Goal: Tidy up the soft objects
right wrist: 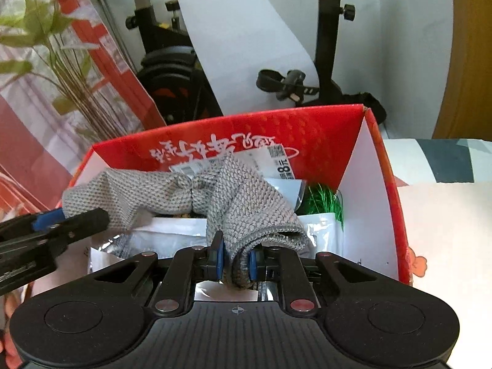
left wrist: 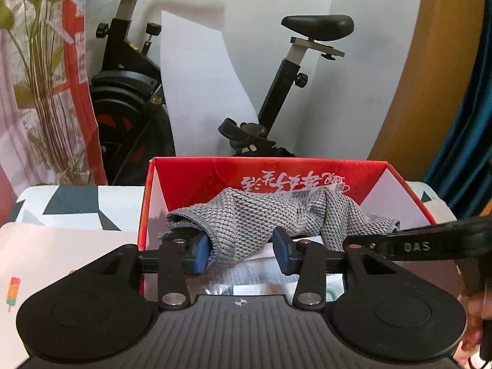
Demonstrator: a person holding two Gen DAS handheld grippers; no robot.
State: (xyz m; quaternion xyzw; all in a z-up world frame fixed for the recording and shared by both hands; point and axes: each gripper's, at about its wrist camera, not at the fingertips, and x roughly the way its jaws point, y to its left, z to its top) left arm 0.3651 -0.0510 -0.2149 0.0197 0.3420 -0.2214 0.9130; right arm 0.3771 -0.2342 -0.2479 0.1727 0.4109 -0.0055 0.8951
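Inside the red box, a grey knitted cloth lies draped over white and silvery packets. The right gripper pinches the cloth's near fold tight between its blue pads. The left gripper stands parted at the cloth's other end; one pad touches the fabric, the other is clear of it. The box's far inner wall carries white brush-style Chinese writing, too stylised to read. A paper label against that wall shows a large "8". "DAS" is moulded on the right gripper's arm. Behind the box stands an exercise bike.
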